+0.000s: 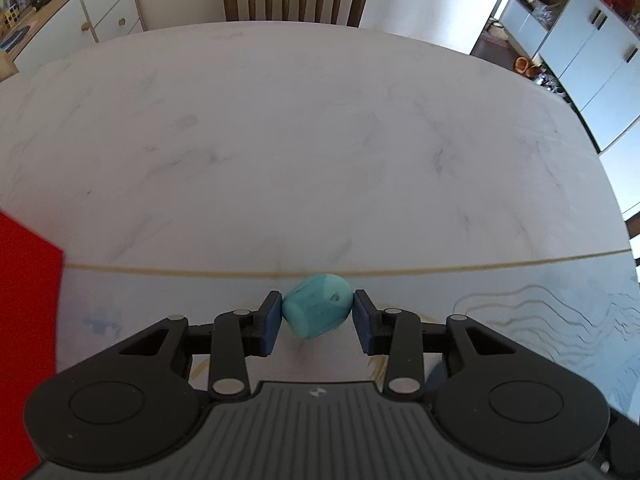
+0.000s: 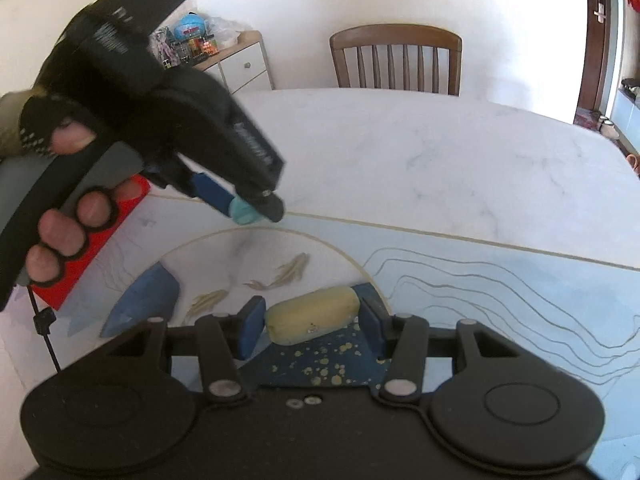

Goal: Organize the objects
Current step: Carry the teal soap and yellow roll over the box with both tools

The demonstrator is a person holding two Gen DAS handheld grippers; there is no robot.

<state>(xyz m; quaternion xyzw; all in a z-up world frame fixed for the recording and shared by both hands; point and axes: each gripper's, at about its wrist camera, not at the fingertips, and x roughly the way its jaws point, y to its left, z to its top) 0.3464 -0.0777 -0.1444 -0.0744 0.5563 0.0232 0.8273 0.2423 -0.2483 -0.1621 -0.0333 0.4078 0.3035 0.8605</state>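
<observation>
Only the left wrist view shows the left gripper [image 1: 317, 312] from behind: its blue pads [image 1: 272, 322] press on both sides of a teal block [image 1: 317, 311], rounded at the corners and faintly streaked, held clear above the table [image 1: 304, 140]. The same view catches white cupboards [image 1: 588, 60] past the far right edge of the table. The right wrist view shows what that one cannot: a gloved hand [image 2: 64, 184] with bare fingertips wrapped round the left gripper's handle, and the teal block seen small at that gripper's tip. It also shows the right gripper [image 2: 310, 322], its jaws narrowed on a pale yellow, loaf-shaped block [image 2: 311, 314] with a dull, slightly pitted skin; the right pad touches the block's end, and at the left pad contact cannot be told.

A red box [image 2: 92, 256] lies on the table's left side, partly hidden by the hand. A blue wedge-shaped piece [image 2: 146, 300] rests on the table near the right gripper. A wooden slat-back chair [image 2: 396, 60] stands at the far edge, and a drawer unit [image 2: 240, 64] cluttered with toys stands by the wall.

The tabletop is smooth, white marble in pattern beyond a gold line, pale blue with drawn waves and fish nearer
</observation>
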